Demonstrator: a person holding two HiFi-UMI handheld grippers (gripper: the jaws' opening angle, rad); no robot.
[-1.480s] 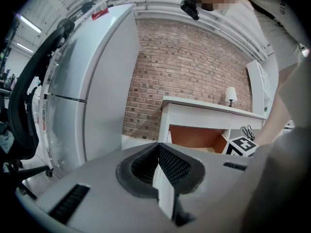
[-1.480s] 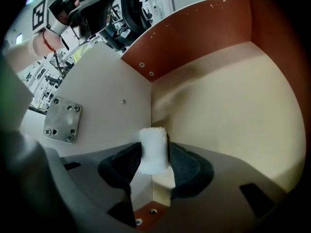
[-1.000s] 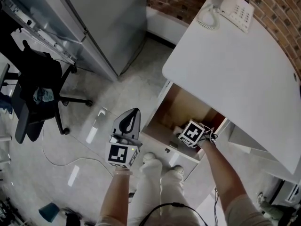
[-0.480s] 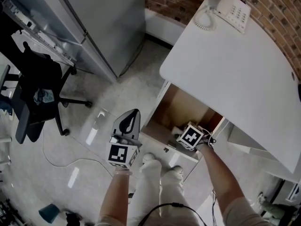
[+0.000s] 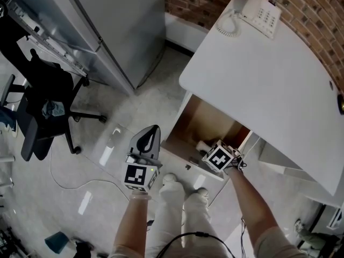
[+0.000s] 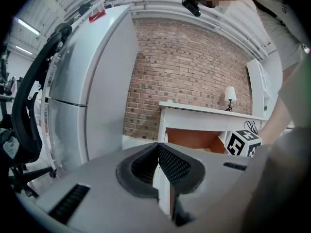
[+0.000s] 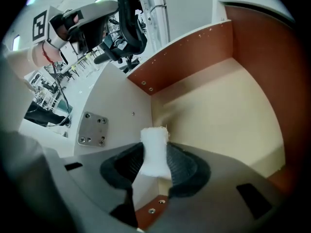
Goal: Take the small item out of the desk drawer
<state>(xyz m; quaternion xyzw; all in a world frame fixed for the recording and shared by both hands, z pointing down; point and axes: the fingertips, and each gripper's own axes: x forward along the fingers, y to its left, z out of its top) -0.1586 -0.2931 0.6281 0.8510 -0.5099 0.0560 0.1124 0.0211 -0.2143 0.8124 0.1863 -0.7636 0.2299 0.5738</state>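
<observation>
The desk drawer (image 5: 185, 164) stands pulled out under the white desk (image 5: 258, 85), its wooden floor (image 7: 228, 106) bare. My right gripper (image 5: 208, 148) is over the drawer's front part. It is shut on a small white roll-like item (image 7: 154, 149), which is pinched upright between the dark pads (image 7: 182, 166) and lifted off the drawer floor. In the head view the item (image 5: 202, 145) shows as a pale spot beside the marker cube. My left gripper (image 5: 152, 130) hangs over the floor left of the drawer, jaws shut on nothing (image 6: 158, 149).
A white telephone (image 5: 260, 12) sits at the desk's far end by the brick wall (image 5: 215, 1). A grey cabinet (image 5: 118, 26) and a black office chair (image 5: 45, 106) stand to the left. A cable (image 5: 70, 184) lies on the floor. The person's legs (image 5: 183, 208) are right before the drawer front.
My right gripper has drawn back slightly toward the drawer front with the white item in it. The left gripper has stayed where it was.
</observation>
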